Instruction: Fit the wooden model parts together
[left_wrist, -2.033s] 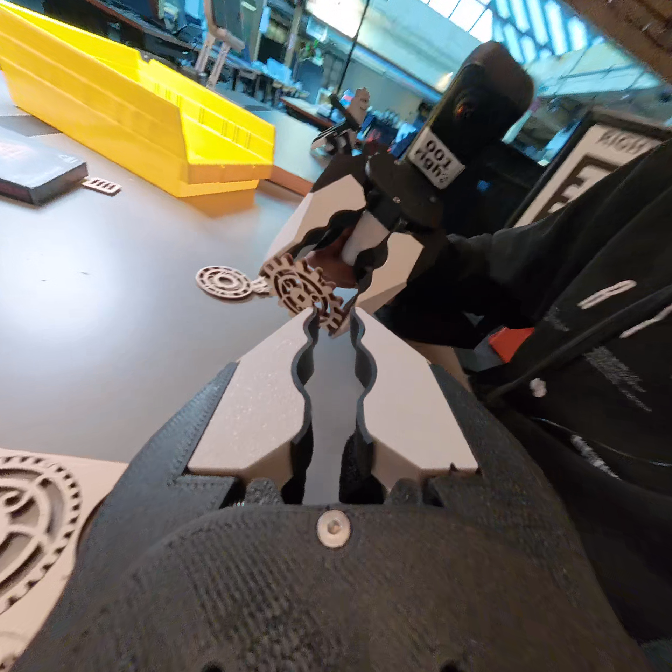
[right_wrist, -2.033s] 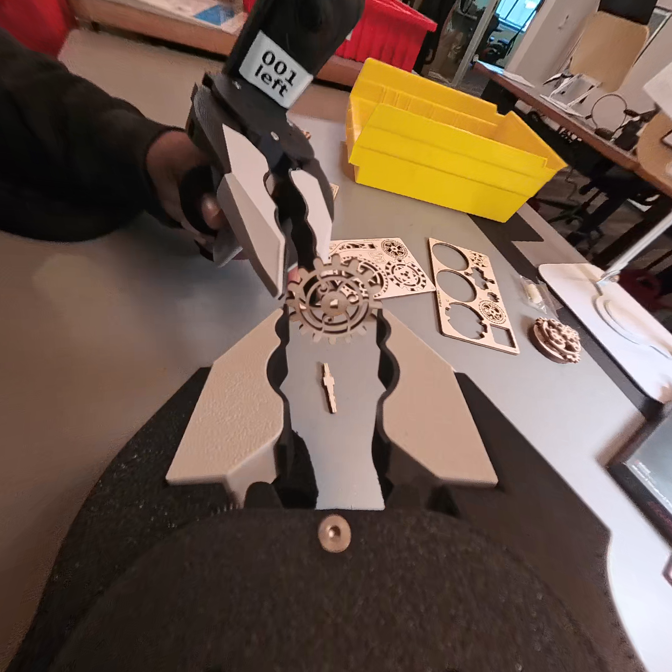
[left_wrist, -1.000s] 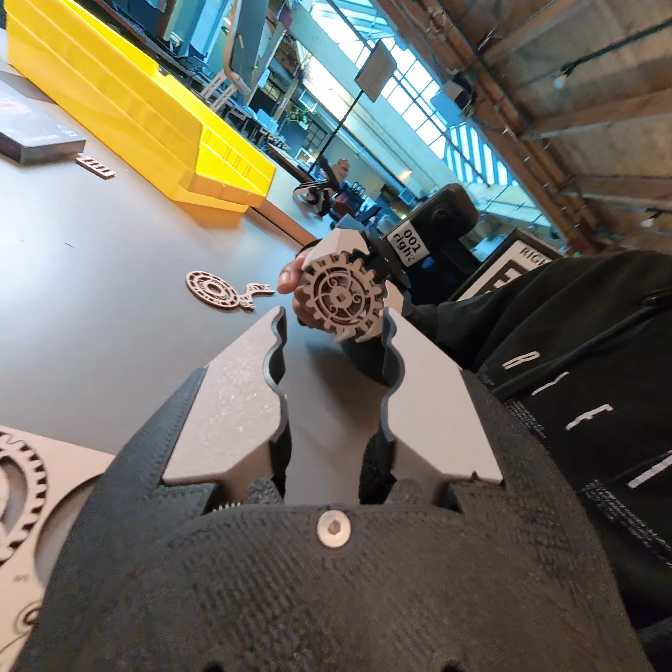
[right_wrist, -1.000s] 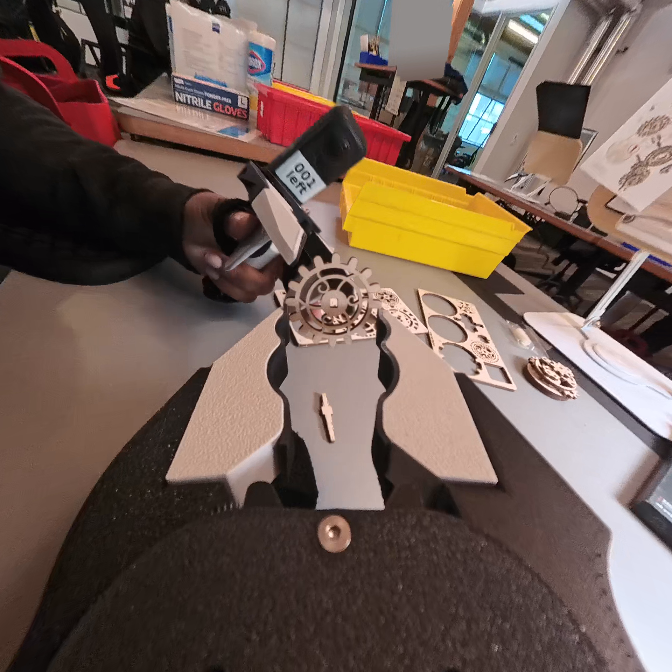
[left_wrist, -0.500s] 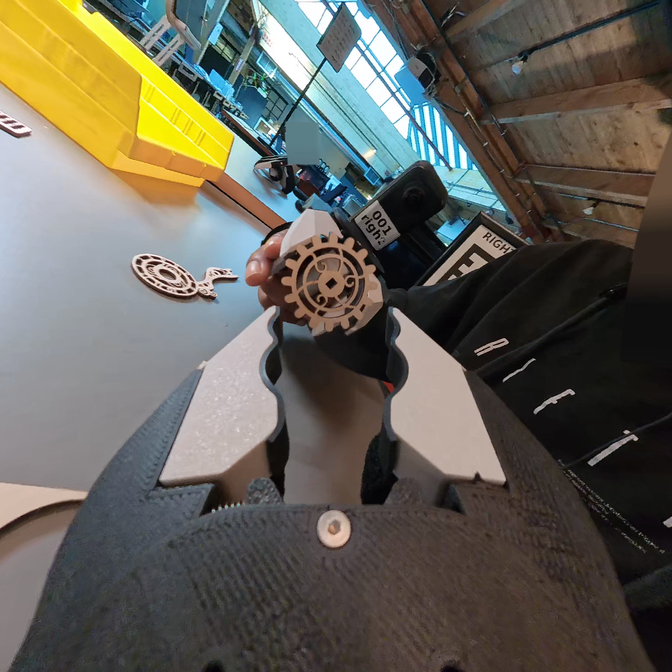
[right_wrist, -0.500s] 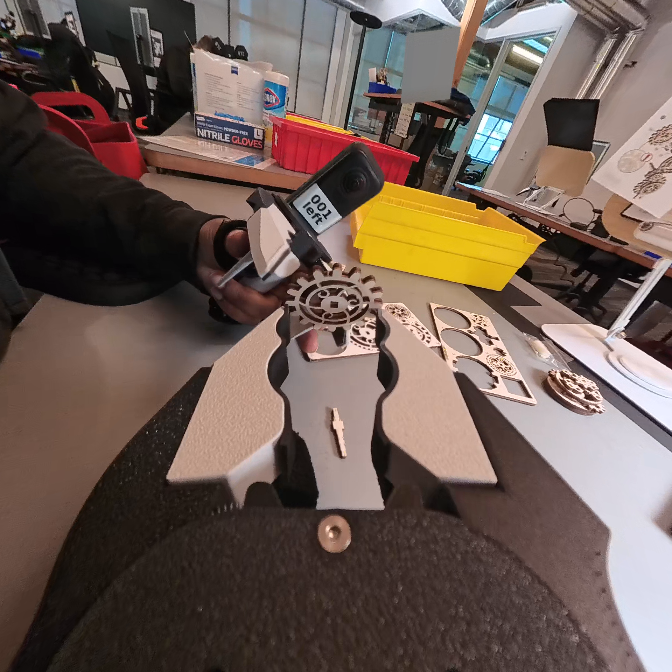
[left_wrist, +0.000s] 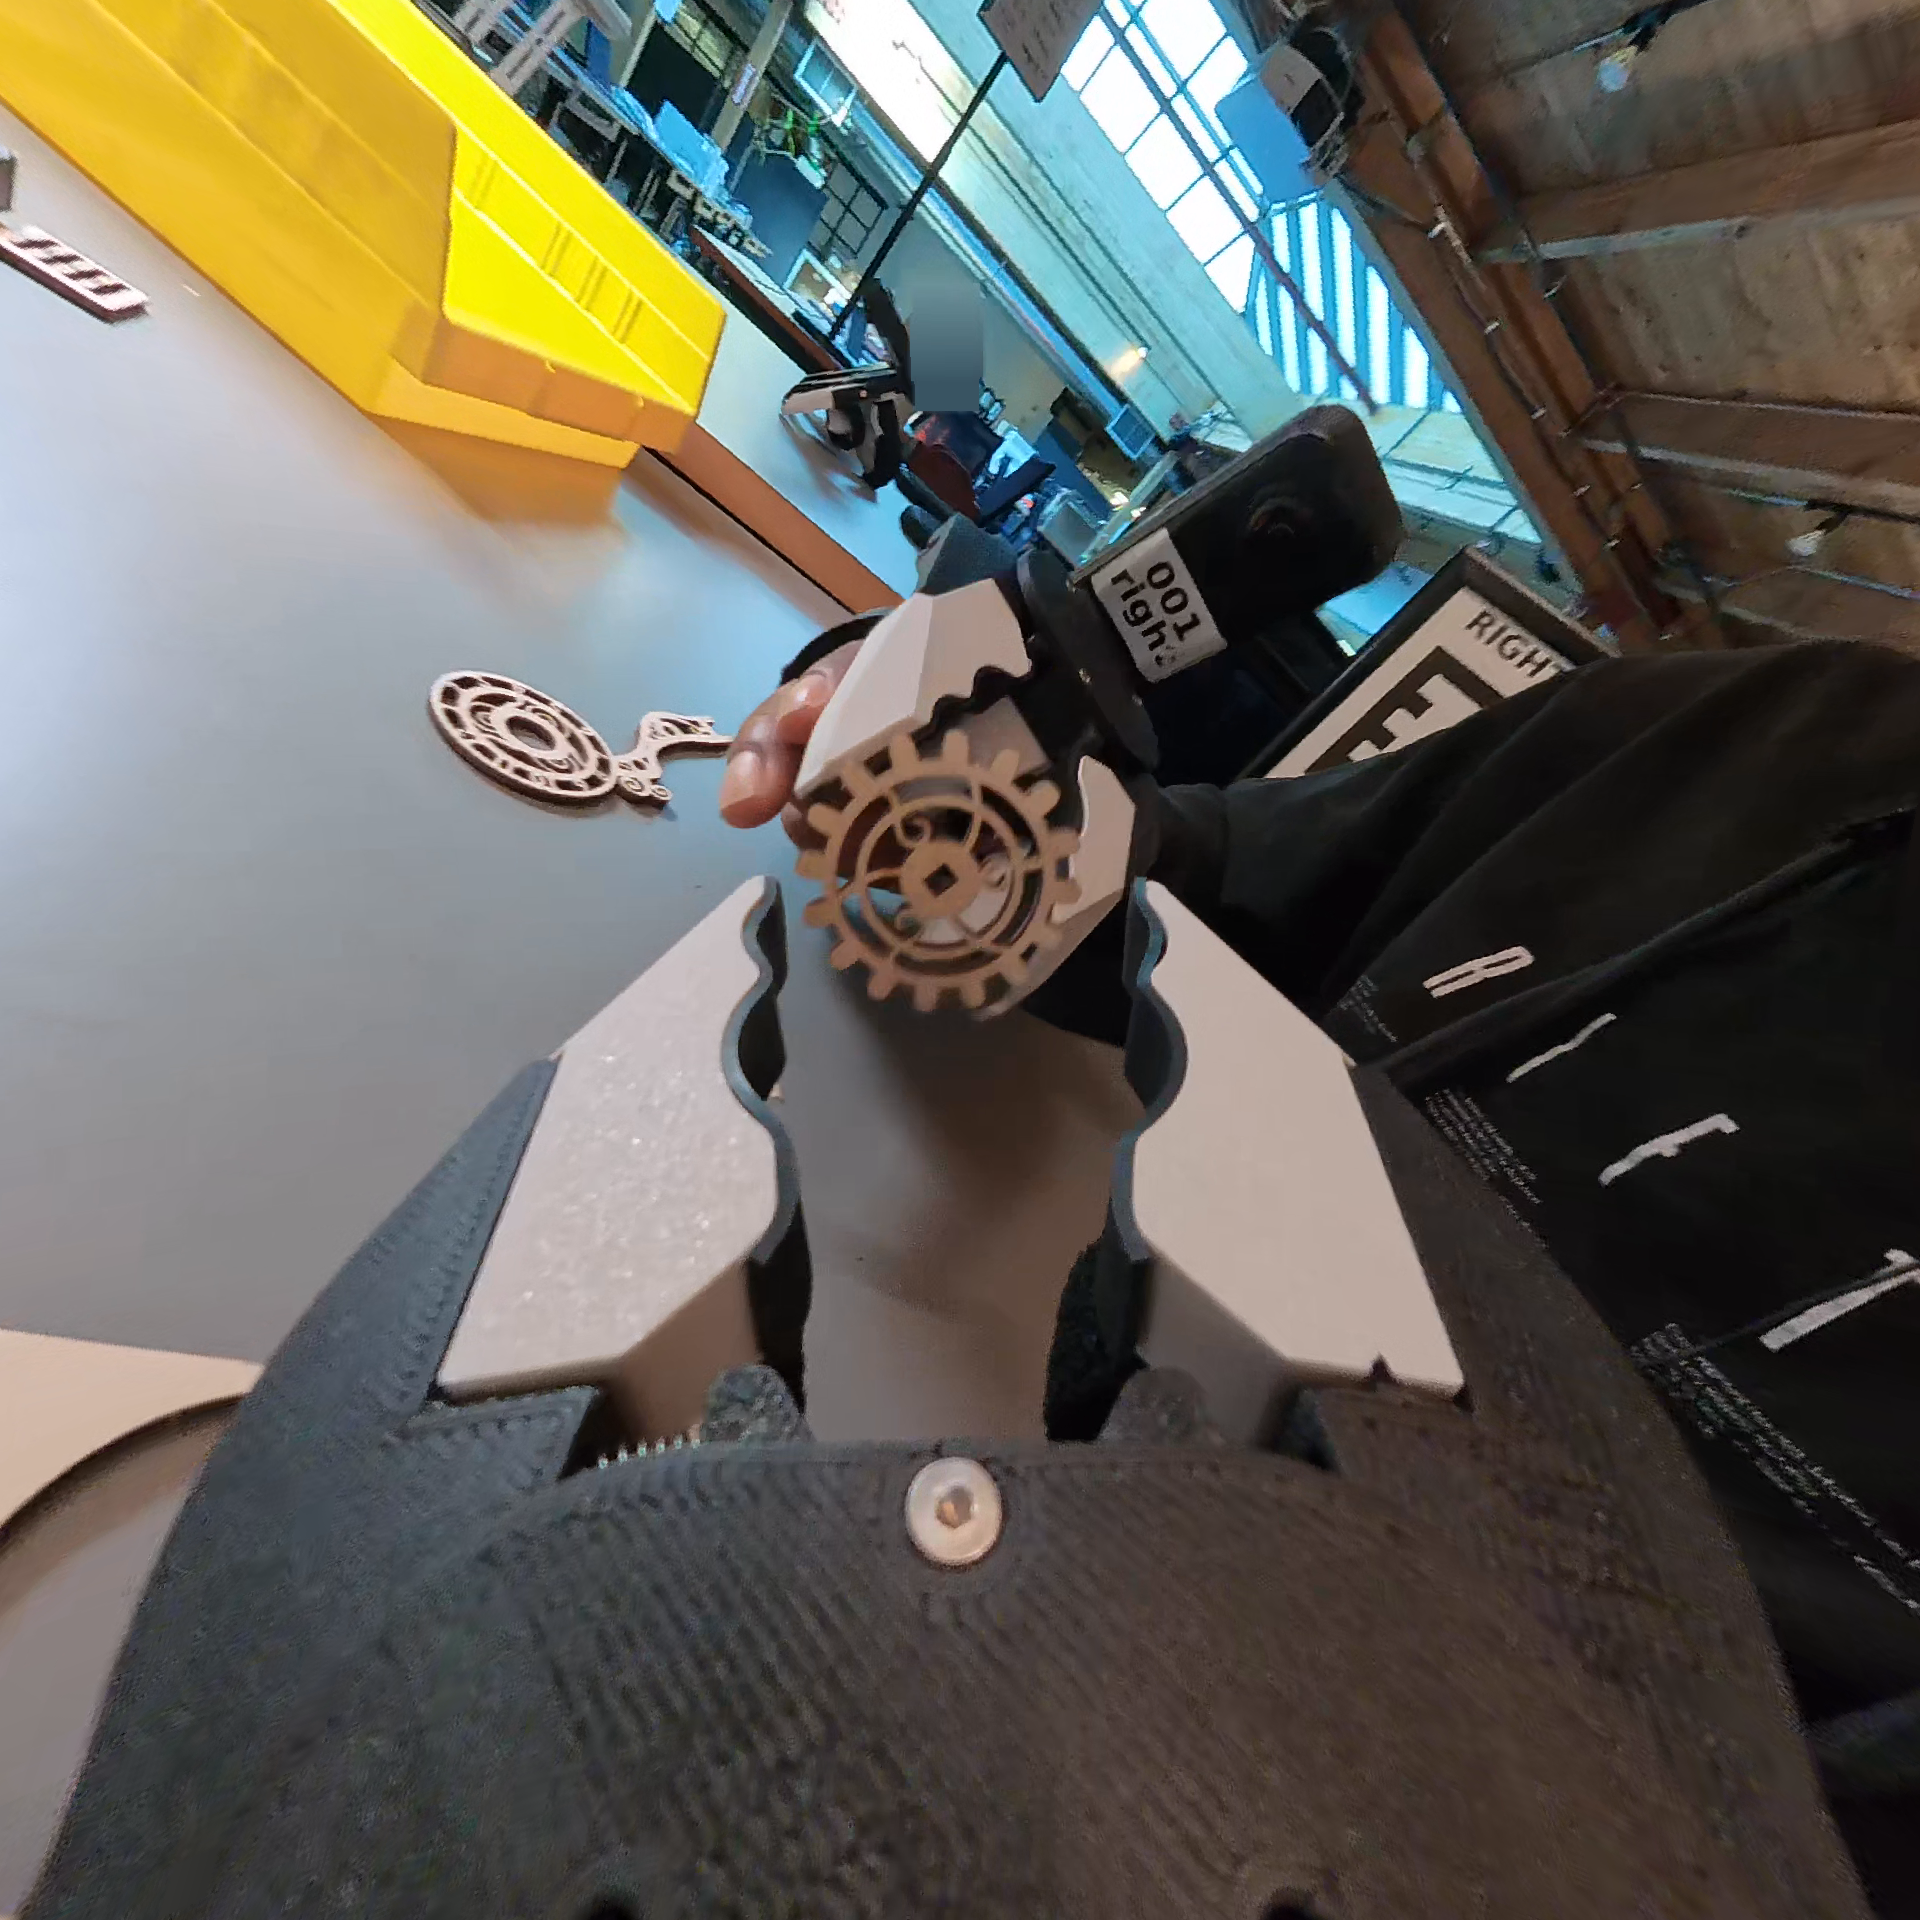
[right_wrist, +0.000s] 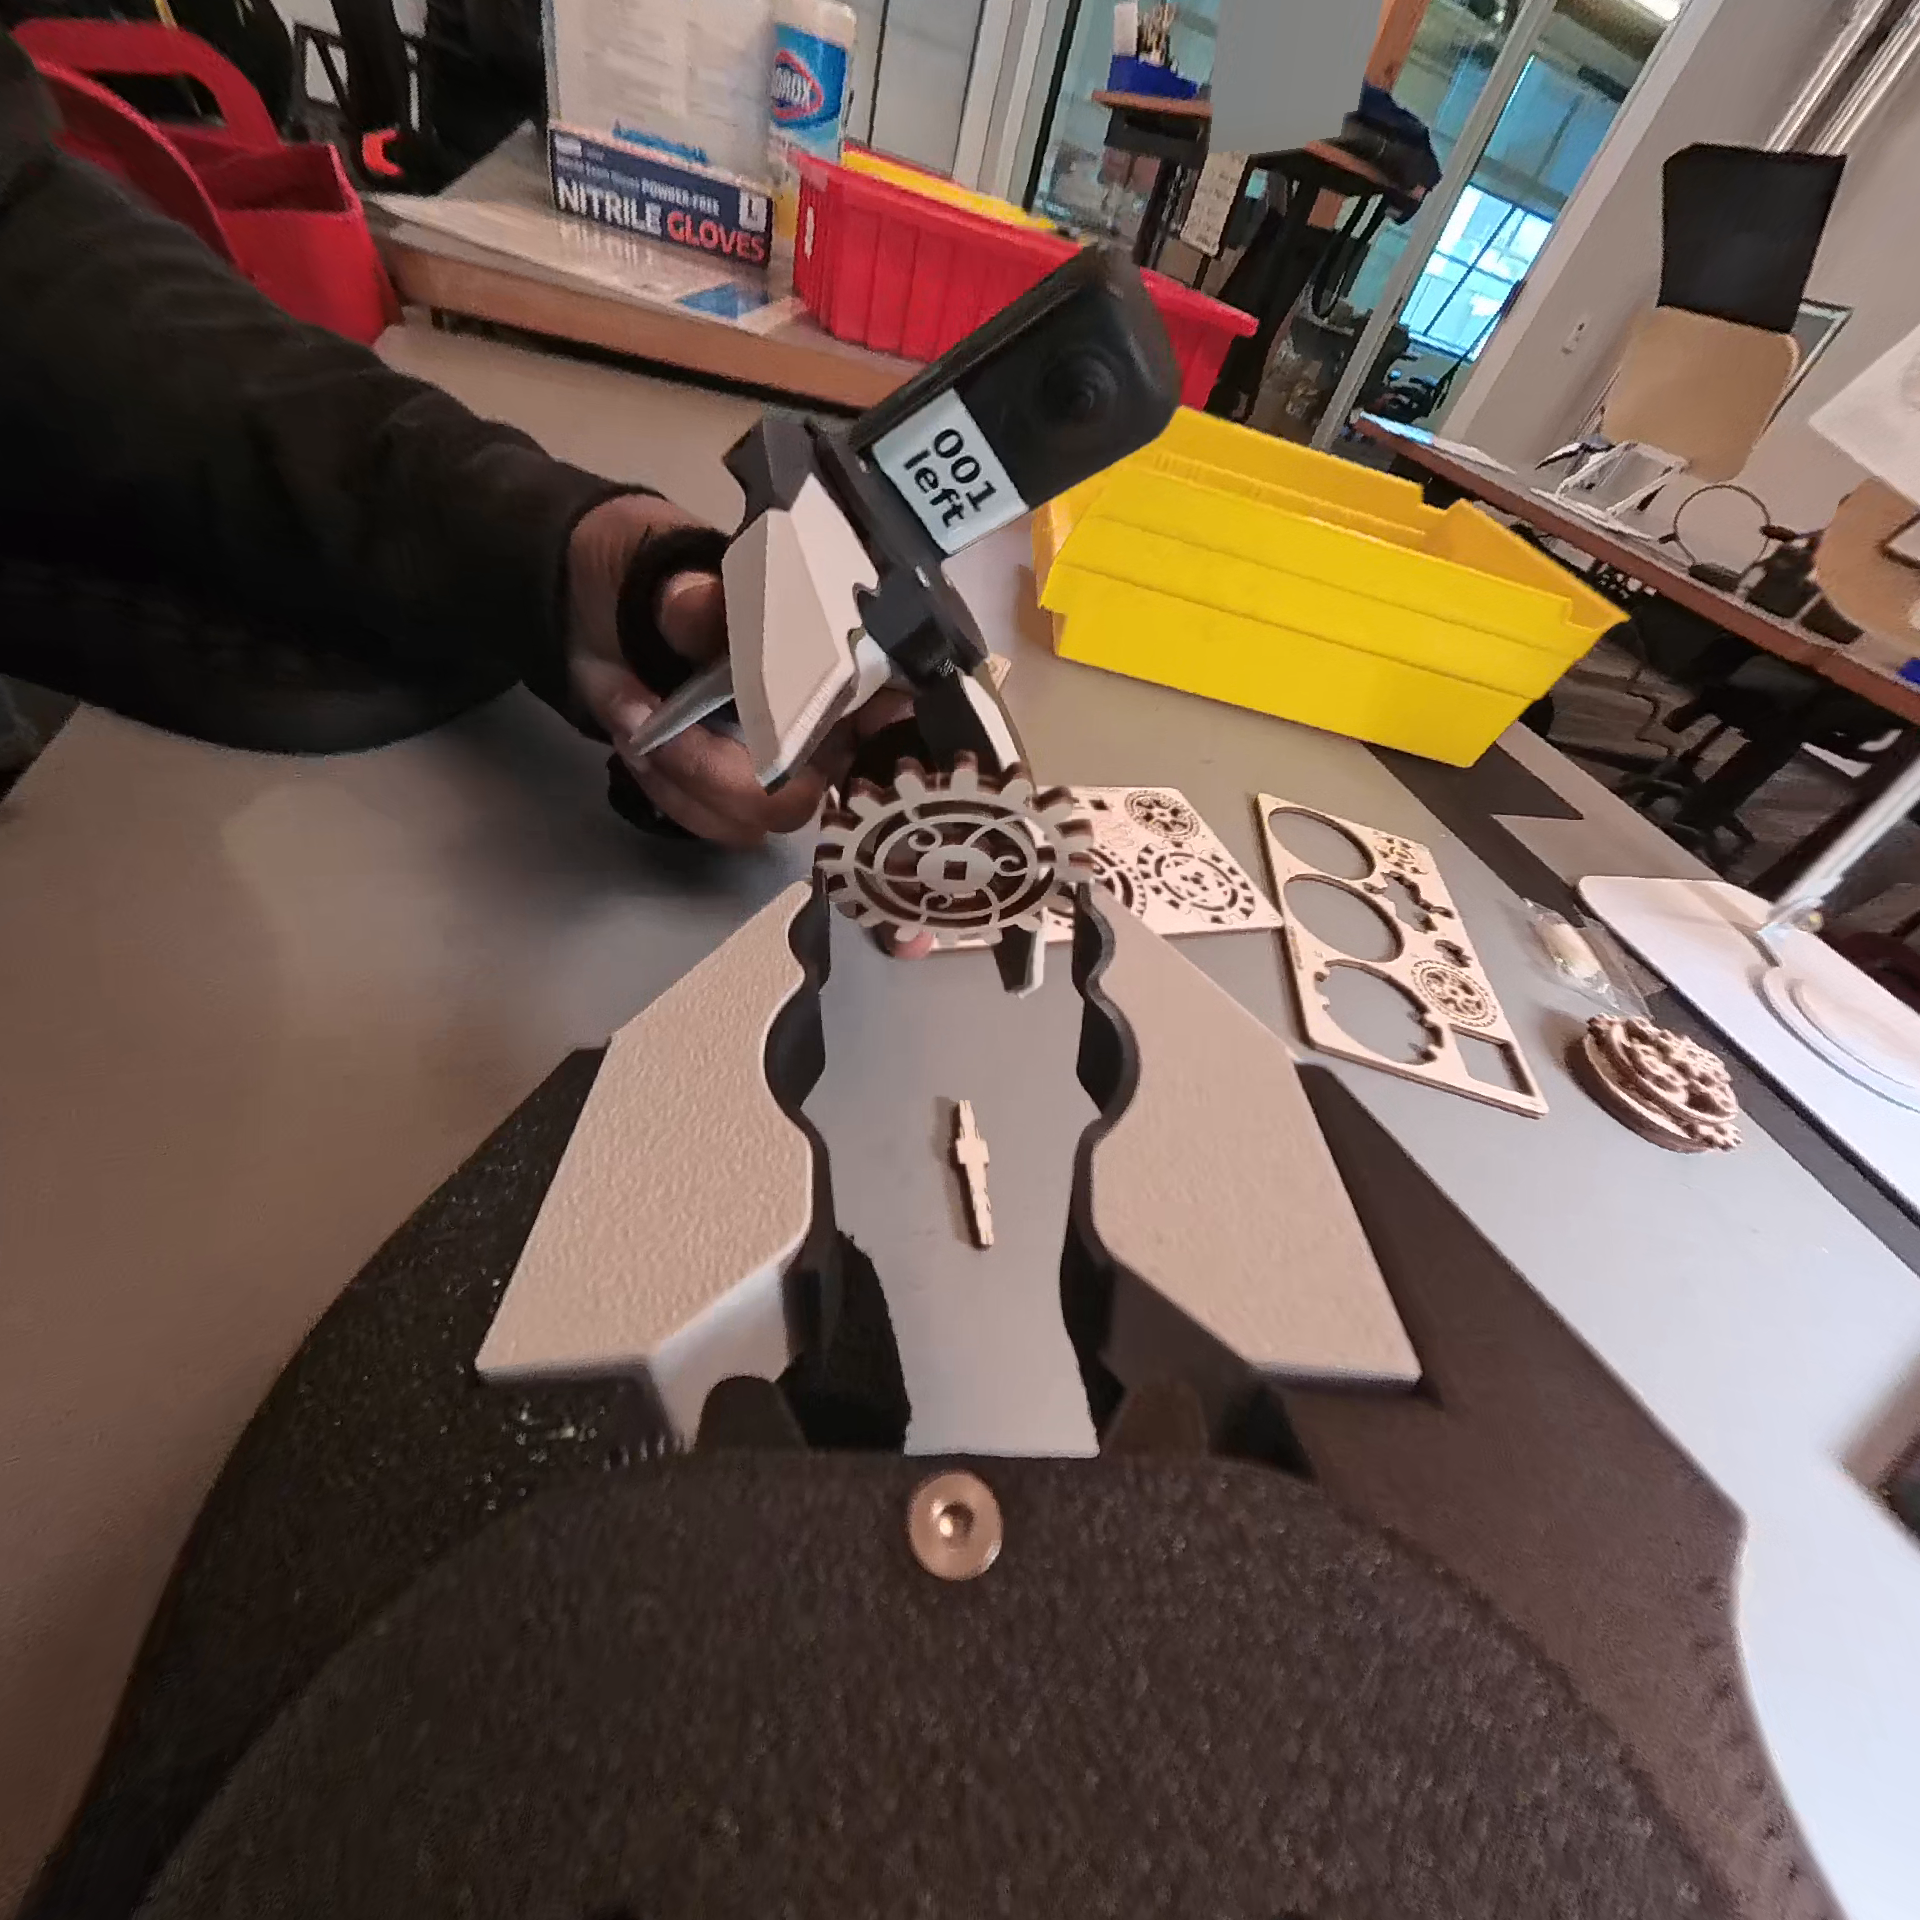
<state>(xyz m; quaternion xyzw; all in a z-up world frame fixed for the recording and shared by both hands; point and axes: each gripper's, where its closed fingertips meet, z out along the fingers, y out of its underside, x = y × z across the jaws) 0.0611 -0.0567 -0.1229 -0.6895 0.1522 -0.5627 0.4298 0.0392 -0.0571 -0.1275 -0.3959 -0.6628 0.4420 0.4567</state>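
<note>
The wooden gear (right_wrist: 948, 864) is held above the worktop (right_wrist: 312, 987), clamped edge-on at the fingertips of the right tool (right_wrist: 951, 904). The left tool (left_wrist: 951, 914) faces it with fingers apart, gripping nothing. A small wooden pin (right_wrist: 971, 1172) lies on the worktop below, with punched wooden sheets (right_wrist: 1392, 945) and a yellow bin (right_wrist: 1299, 613) beyond.
</note>
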